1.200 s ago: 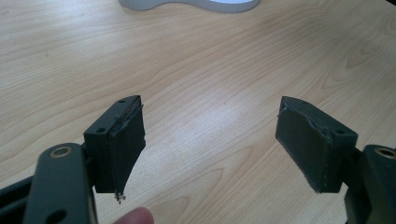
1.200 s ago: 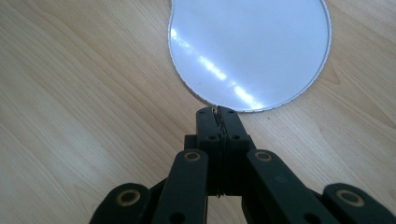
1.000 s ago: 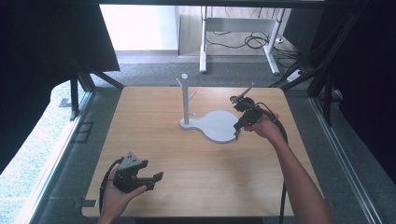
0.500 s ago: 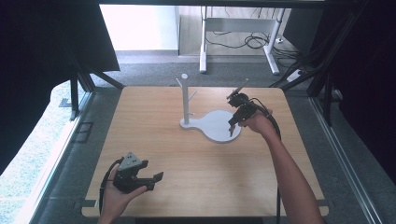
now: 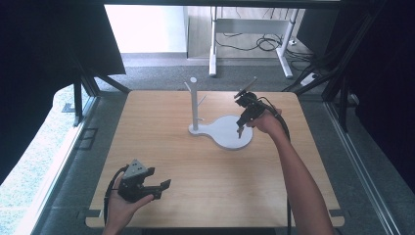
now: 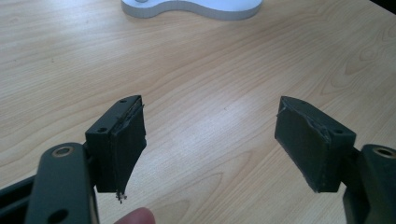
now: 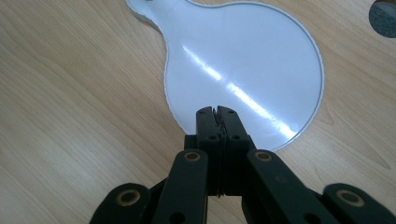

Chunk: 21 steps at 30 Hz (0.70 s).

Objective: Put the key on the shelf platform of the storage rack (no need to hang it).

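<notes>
A white stand has a round flat base [image 5: 226,134] and an upright post [image 5: 194,100] with short pegs, set on the far middle of the wooden table [image 5: 161,132]. My right gripper [image 5: 239,131] points down over the base's right side. In the right gripper view its jaws [image 7: 218,113] are pressed together with nothing between them, just above the near rim of the base [image 7: 243,60]. My left gripper [image 5: 161,190] rests low near the front left corner. Its jaws [image 6: 210,140] stand wide apart over bare wood, with the base [image 6: 196,5] far ahead.
Black frame bars flank the table on both sides. A desk leg frame [image 5: 214,49] and cables [image 5: 266,44] lie on the floor behind. A dark round hole [image 7: 384,17] sits in the tabletop right of the base. A fingertip [image 6: 135,217] shows under the left jaws.
My right gripper has moved a little left and farther out, from beside the base's right rim to over it. The left gripper has stayed put.
</notes>
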Each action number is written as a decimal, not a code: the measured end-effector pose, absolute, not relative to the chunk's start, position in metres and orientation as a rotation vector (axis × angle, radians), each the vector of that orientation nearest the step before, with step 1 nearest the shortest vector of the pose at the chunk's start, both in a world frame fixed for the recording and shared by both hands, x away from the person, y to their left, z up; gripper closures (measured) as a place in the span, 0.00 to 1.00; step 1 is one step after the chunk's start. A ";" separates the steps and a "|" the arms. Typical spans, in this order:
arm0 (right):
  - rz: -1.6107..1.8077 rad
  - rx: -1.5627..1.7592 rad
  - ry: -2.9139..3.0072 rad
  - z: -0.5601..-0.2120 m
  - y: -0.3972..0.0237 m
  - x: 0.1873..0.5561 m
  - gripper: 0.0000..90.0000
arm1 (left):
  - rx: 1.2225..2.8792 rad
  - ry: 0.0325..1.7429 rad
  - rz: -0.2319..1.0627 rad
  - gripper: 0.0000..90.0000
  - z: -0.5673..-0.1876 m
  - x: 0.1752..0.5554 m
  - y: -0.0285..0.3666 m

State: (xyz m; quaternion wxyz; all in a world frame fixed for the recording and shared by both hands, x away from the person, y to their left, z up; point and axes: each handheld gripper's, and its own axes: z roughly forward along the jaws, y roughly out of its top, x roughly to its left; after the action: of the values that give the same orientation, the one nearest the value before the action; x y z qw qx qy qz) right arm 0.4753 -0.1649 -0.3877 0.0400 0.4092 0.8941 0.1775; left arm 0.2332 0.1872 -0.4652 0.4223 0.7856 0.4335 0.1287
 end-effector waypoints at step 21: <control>0.513 1.281 2.745 -0.403 -0.152 0.500 1.00 | 1.977 1.071 0.318 0.28 -0.464 0.232 0.185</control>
State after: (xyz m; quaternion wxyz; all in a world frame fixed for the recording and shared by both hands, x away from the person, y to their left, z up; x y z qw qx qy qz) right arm 0.5001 -0.1519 -0.4027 0.0348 0.4168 0.8929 0.1669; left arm 0.2321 0.1853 -0.4644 0.4218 0.7893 0.4278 0.1268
